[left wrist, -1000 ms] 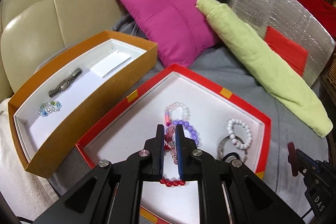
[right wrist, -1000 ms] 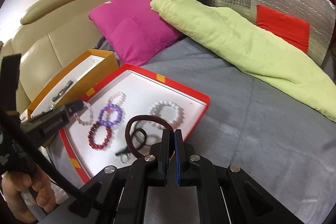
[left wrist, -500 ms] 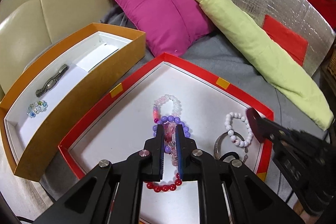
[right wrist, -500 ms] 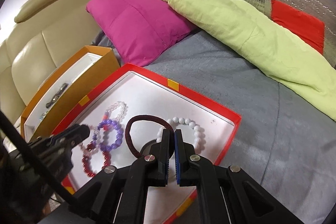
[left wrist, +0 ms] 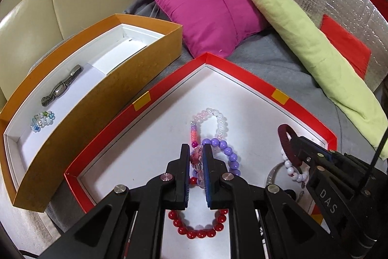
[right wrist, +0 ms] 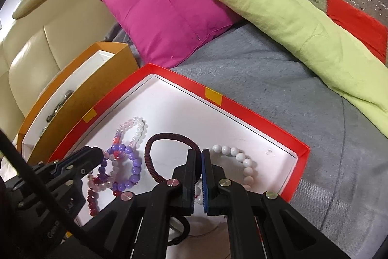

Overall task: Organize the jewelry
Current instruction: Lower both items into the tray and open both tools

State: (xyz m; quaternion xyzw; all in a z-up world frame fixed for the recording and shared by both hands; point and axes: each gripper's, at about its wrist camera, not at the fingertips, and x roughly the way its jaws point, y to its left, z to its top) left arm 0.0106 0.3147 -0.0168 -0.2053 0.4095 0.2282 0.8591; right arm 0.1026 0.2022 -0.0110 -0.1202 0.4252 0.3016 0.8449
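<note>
Left tongs (left wrist: 196, 154) pinch a glassy pink bead bracelet (left wrist: 197, 160); right tongs (right wrist: 198, 157) clamp a ribbed maroon elastic loop (right wrist: 155, 157).

The left gripper (left wrist: 196, 154) is over the tray (left wrist: 242, 79), with bead bracelets (left wrist: 219, 137) lying in the tray right under and ahead of it. The box (left wrist: 101, 98) sits to its left with a watch (left wrist: 61, 86) inside. A pillow (left wrist: 201, 4) lies behind both.

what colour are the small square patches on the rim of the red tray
Yellow-orange patches on the shallow red cardboard tray; clearest in the right wrist view.
</note>
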